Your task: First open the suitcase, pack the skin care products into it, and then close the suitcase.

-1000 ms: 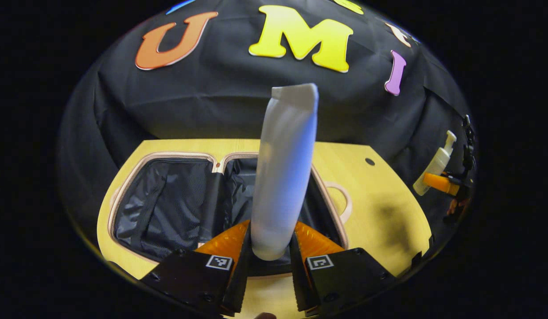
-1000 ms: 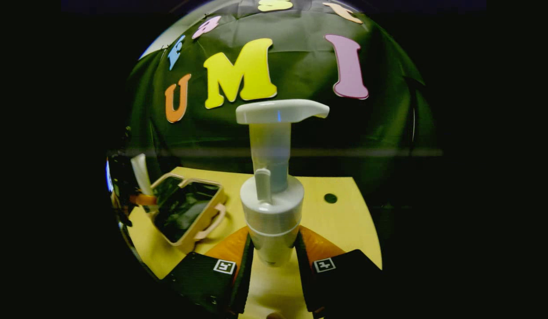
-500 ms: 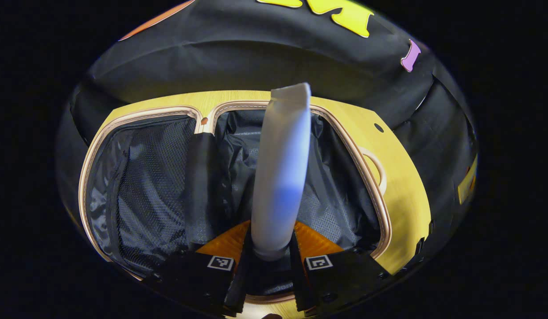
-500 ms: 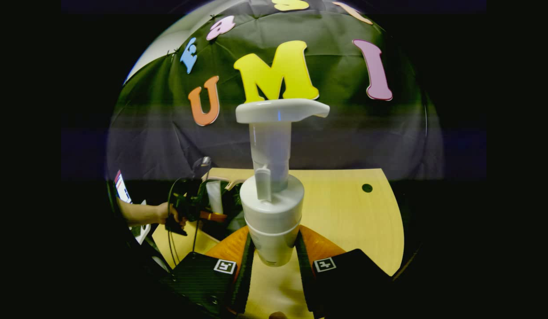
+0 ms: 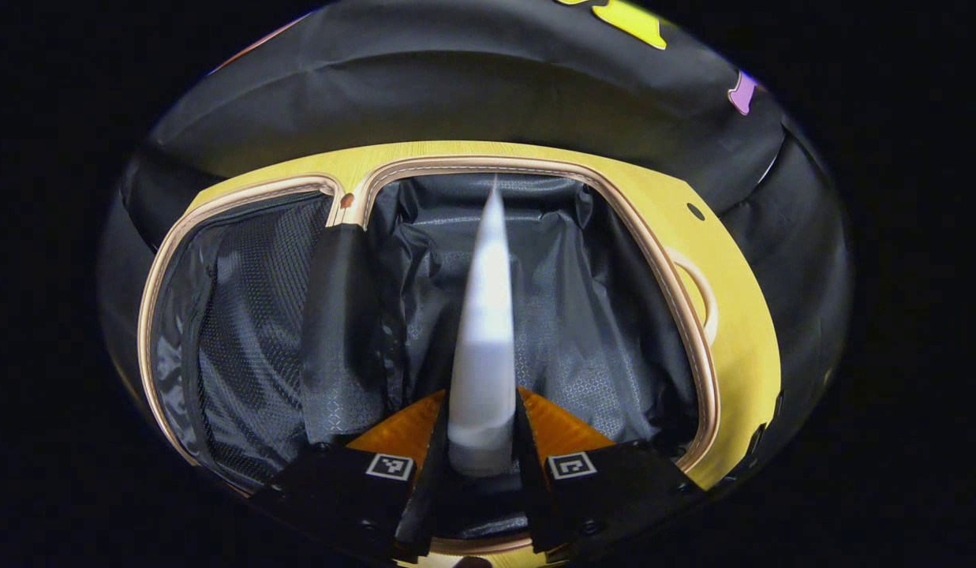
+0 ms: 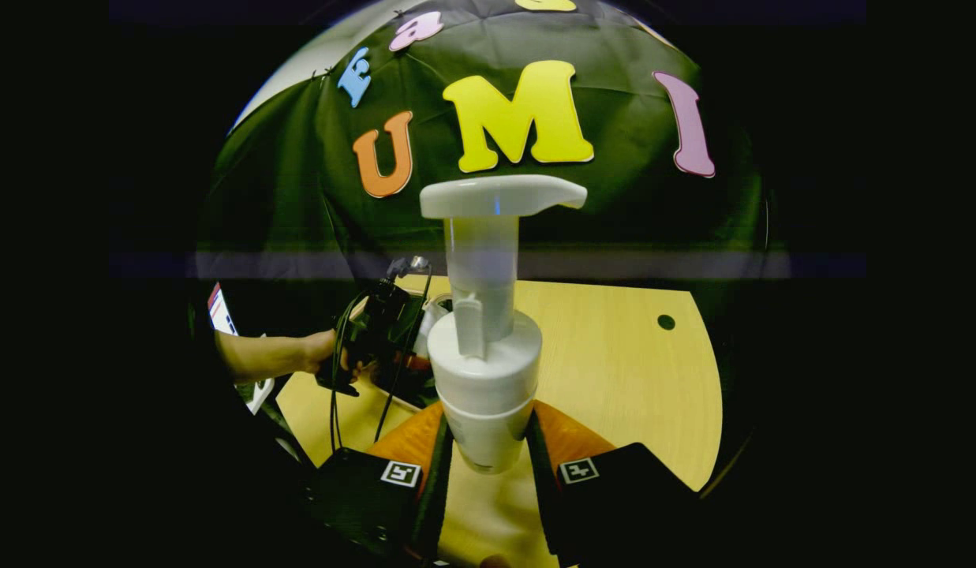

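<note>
In the left gripper view my left gripper (image 5: 480, 465) is shut on a white tube (image 5: 484, 347), which now shows edge-on and points out over the right half of the open suitcase (image 5: 693, 347). The suitcase lies flat with a dark lining and a tan rim. In the right gripper view my right gripper (image 6: 488, 465) is shut on a white pump bottle (image 6: 484, 371), held upright above the table (image 6: 614, 371). The left gripper (image 6: 377, 331), held by a hand (image 6: 318, 351), is seen at the left of that view over the suitcase.
The yellow wooden table (image 5: 748, 339) carries the suitcase, whose handle (image 5: 697, 292) lies on the right side. A small round hole (image 6: 666, 322) sits in the tabletop at the far right. A mesh pocket (image 5: 235, 315) lines the suitcase's left half.
My left gripper has gone forward and down over the suitcase, and the tube has turned edge-on. The right gripper with the pump bottle has swung slightly towards the suitcase.
</note>
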